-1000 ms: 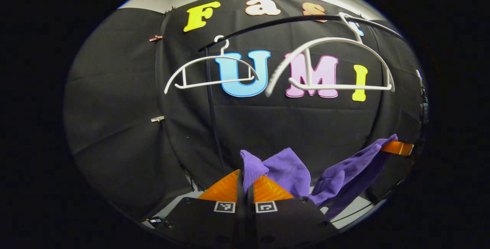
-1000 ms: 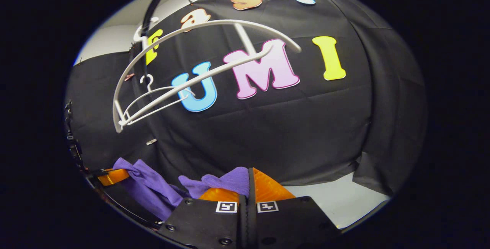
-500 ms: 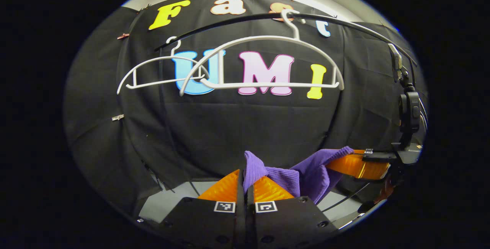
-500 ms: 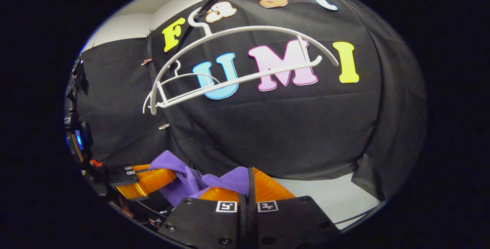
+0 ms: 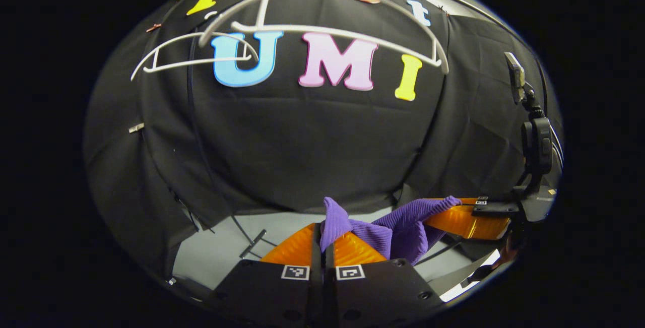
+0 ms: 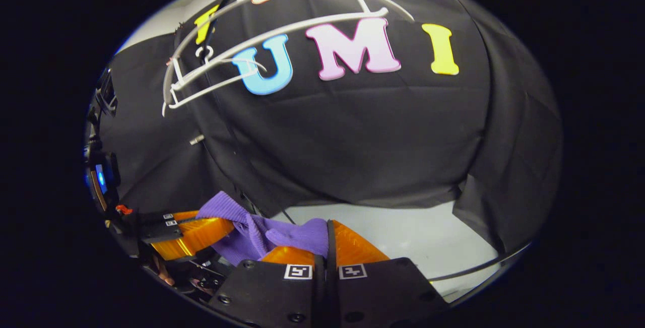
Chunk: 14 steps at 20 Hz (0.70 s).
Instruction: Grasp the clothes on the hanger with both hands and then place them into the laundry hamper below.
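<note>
- The purple garment [image 5: 398, 224] hangs down behind the left gripper [image 5: 322, 240], so its lower part is hidden.
- The nearer white hanger [image 6: 282, 20] has its hook cut off at the top edge.

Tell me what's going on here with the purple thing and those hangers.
A person is holding a gripper in each hand, and both are clamped on one purple garment. The left gripper pinches one bunched end; the right gripper pinches the other, so the cloth sags between them. Two white hangers hang bare on the rail above, so the garment is off them. The laundry hamper is not visible, so the drop is not yet done.
</note>
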Available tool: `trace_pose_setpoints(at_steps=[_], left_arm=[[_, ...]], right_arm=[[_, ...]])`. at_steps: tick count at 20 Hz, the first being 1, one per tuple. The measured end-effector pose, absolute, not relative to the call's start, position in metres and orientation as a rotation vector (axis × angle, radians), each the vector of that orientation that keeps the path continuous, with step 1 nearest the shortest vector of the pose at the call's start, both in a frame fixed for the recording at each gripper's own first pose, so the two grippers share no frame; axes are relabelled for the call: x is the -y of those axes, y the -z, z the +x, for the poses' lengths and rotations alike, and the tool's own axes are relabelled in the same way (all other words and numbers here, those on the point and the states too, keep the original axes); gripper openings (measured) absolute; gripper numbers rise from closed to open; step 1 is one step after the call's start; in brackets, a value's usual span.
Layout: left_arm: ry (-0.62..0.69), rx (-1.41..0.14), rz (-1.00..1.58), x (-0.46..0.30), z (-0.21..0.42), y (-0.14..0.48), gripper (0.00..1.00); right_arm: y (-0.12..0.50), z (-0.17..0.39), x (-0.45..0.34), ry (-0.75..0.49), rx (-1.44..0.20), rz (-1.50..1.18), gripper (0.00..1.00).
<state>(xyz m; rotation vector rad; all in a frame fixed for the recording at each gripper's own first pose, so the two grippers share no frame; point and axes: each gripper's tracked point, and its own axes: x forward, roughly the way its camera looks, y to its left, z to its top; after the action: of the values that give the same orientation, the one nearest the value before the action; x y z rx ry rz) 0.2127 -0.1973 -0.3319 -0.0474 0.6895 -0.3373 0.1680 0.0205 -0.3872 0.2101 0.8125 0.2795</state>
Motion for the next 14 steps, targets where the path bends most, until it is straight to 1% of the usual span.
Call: trace_pose_setpoints(at_steps=[5,10,12,13,14], left_arm=[[0.334,-0.827,-0.006,0.204,0.197,0.388,0.05],[0.304,-0.883,0.016,0.196,0.189,0.419,0.05],[0.269,-0.927,0.056,0.184,0.183,0.431,0.05],[0.270,-0.944,0.057,0.183,0.177,0.434,0.07],[0.256,-0.946,0.058,0.180,0.180,0.435,0.28]], right_arm=[[0.448,0.144,-0.012,-0.250,-0.920,0.149,0.05],[0.470,0.133,-0.013,-0.259,-0.983,0.106,0.05],[0.474,0.128,-0.012,-0.263,-1.021,0.103,0.06],[0.483,0.125,-0.010,-0.252,-1.036,0.096,0.26],[0.485,0.125,-0.007,-0.239,-1.038,0.087,0.51]])
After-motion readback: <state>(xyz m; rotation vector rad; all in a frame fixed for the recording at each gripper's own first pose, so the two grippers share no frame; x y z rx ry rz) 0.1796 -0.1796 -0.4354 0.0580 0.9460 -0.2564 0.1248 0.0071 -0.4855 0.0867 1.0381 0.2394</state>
